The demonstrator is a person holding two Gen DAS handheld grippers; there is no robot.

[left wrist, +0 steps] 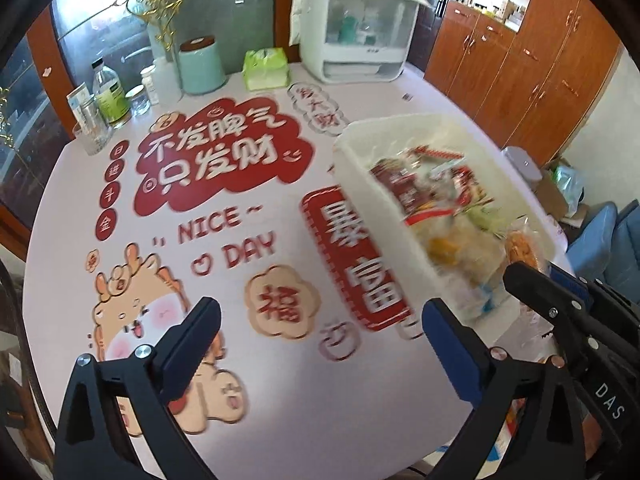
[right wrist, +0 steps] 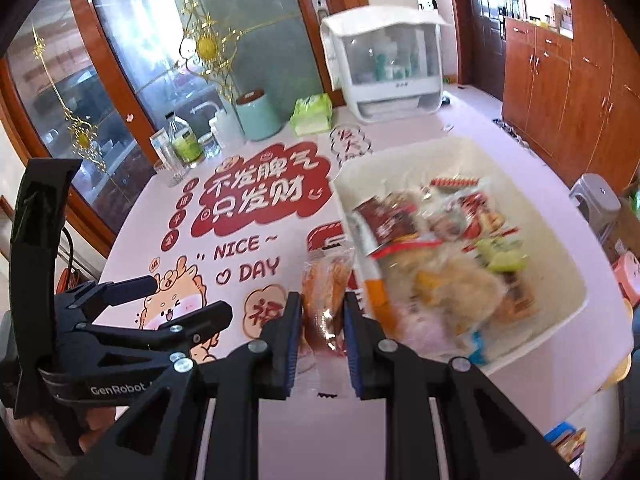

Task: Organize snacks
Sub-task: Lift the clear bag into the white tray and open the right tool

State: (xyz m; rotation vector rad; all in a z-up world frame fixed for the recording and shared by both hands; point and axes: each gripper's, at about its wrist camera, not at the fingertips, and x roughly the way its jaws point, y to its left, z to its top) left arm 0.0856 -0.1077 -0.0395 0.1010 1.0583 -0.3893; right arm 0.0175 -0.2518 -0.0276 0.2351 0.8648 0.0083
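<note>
2 close wrist views, shared table [left wrist: 280,420]

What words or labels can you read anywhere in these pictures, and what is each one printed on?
"NICE ~ DAY": tablecloth.
"不发脾气 只发财": red cloud on the tablecloth.
"福": round badge on the tablecloth.
"DAS": right gripper, seen from the left wrist.
"GenRobot": left gripper, seen from the right wrist.
Snack packets in the white bin: too blurred.

A round table [left wrist: 280,420] under a pale printed cloth carries everything. Along its far edge stand a white lidded storage box [left wrist: 356,28], a green tissue pack [left wrist: 266,68], a mint canister [left wrist: 200,66], a green-labelled bottle [left wrist: 110,94] and glasses [left wrist: 90,130]. A white bin [right wrist: 532,332] of snacks sits near the right edge.
</note>
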